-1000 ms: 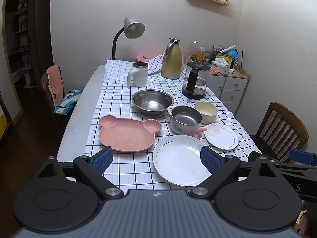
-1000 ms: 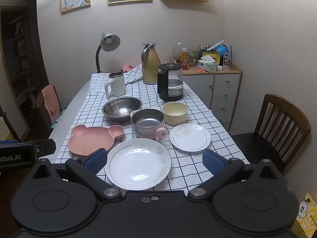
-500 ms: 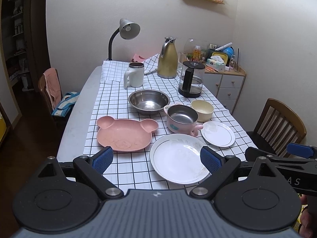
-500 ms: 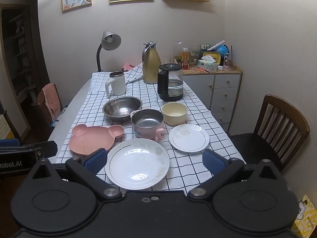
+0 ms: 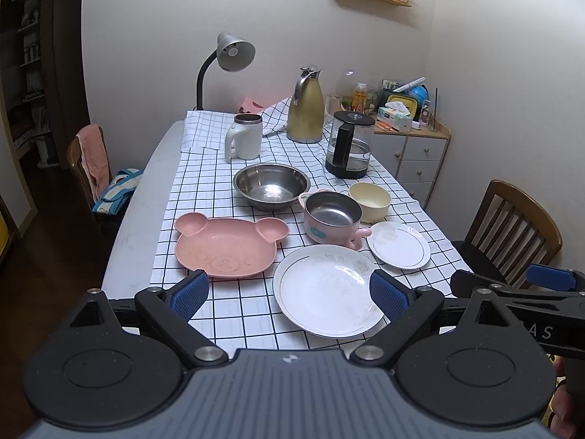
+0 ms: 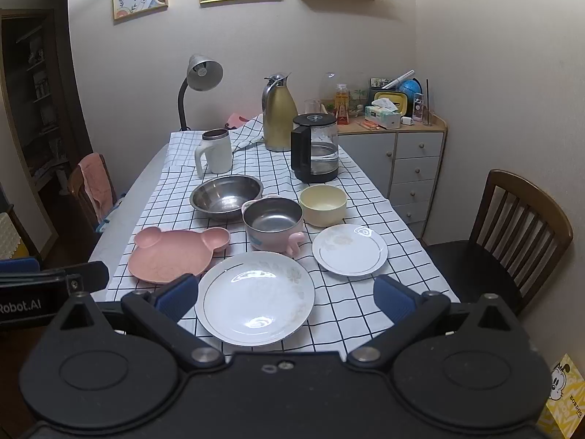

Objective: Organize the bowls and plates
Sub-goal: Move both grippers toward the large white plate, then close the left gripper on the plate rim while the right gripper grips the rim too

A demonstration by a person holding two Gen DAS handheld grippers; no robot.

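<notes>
On the checked cloth lie a large white plate [image 5: 329,289] [image 6: 256,298], a small white plate [image 5: 398,244] [image 6: 350,249], a pink bear-shaped plate [image 5: 226,243] [image 6: 175,252], a pink steel-lined bowl with a handle [image 5: 332,219] [image 6: 273,224], a cream bowl [image 5: 368,201] [image 6: 323,205] and a wide steel bowl [image 5: 271,186] [image 6: 226,196]. My left gripper [image 5: 289,294] hovers open before the table's near edge, holding nothing. My right gripper [image 6: 285,298] is open too, level with the large plate, empty.
Behind the dishes stand a white mug [image 5: 245,141], a gold thermos jug [image 5: 305,106], a glass kettle [image 5: 349,146] and a desk lamp [image 5: 228,55]. A wooden chair [image 6: 512,234] stands right of the table, another chair [image 5: 91,161] left. A drawer cabinet [image 6: 395,161] fills the back corner.
Both views have drawn back and risen slightly, so the dishes sit a little farther from the fingers. Nothing on the table has moved and both grippers stay open.
</notes>
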